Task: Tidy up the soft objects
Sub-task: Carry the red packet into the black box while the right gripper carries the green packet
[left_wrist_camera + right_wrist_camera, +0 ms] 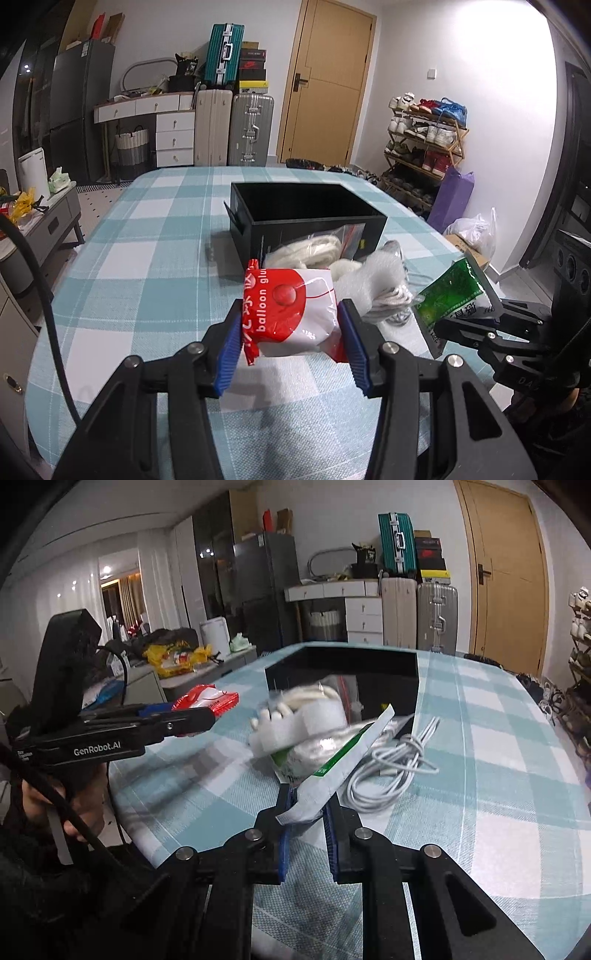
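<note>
black box (306, 218) first, sitting open-topped on the checked cloth (147, 258) mid-table, and from both views its inside looks dark and bare, though the floor is partly hidden. leaning on its near wall: a clear bag of white rope (317, 247), with a white foam wrap (373, 280) just in front and a loose white cable (391, 768) coiled on the cloth beside it. now the hands: left gripper (290, 332) is clamped on the red-and-white glue pack (288, 314), held off the table, near the box but short of it. right gripper (306, 819) is pinched on the white edge of the green pouch (328, 764), also aloft over the pile. the job, i'd say, is dropping both into the box. best bet: carry each pack clear over the rim before letting go, one hand at a time so the grippers don't knock, and keep the pouch from dragging the foam or cable along.
</note>
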Demonstrator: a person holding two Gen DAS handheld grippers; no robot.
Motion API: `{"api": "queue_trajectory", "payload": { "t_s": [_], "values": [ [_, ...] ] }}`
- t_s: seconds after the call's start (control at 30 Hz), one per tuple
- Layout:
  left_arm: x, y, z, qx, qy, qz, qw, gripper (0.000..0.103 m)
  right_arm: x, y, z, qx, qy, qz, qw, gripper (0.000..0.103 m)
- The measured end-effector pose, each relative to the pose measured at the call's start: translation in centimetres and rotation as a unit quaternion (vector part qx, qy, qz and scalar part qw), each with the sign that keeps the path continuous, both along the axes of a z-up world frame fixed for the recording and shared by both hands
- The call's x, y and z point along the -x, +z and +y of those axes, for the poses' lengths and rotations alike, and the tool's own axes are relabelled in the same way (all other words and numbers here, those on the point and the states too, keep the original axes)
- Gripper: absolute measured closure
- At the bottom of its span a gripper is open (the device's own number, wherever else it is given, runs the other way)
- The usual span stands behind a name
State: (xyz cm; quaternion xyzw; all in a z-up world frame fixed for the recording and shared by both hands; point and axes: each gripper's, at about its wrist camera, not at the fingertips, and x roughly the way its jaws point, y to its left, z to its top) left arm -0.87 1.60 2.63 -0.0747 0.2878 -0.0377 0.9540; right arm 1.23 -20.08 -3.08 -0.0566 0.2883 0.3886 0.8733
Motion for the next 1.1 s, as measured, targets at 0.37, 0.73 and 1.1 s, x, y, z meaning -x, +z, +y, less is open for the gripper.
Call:
{"api": "queue_trajectory", "payload": {
  "t_s": [0.37, 0.73, 1.1],
  "values": [
    [-0.2, 2.3, 0.5, -0.003, 0.006, -0.032, 0.9995, 0.054, -0.8, 1.5, -0.7, -0.026, -0.01, -0.005, 1.0, 0.088],
    [-0.4, 2.4, 0.3, -0.002, 0.002, -0.035, 0.9994, 0.054, 0.2, 3.4, -1.9, -0.048, -0.032, -0.054, 0.997, 0.088],
    [-1.9, 6.3, 0.4, 0.004, -0.004, -0.073, 0.9973, 0.054, -2.5, 8.2, -1.4, -0.075, -0.035, -0.095, 0.992, 0.088]
  ]
}}
